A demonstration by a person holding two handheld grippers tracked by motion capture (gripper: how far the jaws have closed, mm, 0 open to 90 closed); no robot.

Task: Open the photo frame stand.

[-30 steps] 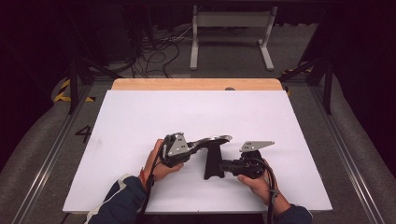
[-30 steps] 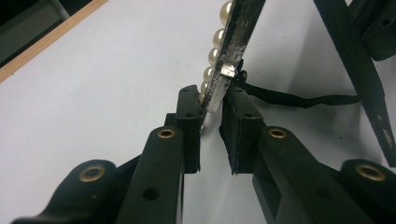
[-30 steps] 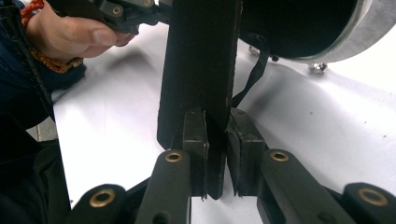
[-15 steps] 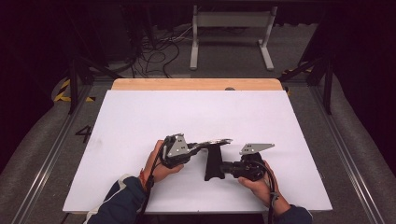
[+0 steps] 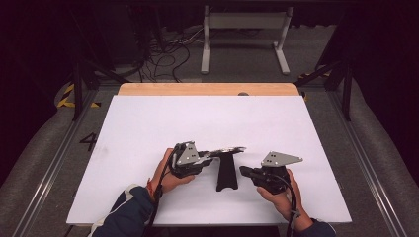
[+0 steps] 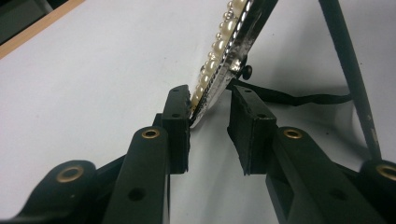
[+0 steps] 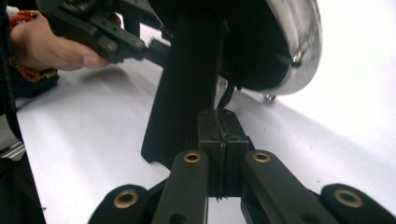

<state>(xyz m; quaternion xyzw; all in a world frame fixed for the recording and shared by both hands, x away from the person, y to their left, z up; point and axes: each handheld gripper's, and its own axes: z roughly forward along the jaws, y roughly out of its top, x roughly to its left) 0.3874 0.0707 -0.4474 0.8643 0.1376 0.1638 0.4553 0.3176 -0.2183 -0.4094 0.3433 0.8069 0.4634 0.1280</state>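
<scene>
Adjustment, seemingly, of a pearl-rimmed mirror [image 5: 228, 149] on its black stand [image 5: 227, 174], sitting at the front middle of the worktop [image 5: 197, 118] between the hands. Bracketing the rim with the left tongs [image 6: 210, 116]: narrow gap, one jaw touching the pearls, the other just apart. Resting the right tongs [image 7: 218, 126], jaws together, low by the stand; pinching anything, cannot tell. Next, probably calling for a firm pinch on the rim while steadying the stand. Counting one mirror, one stand, two tongs.

Black stand [image 5: 227, 173] between both claws.
</scene>
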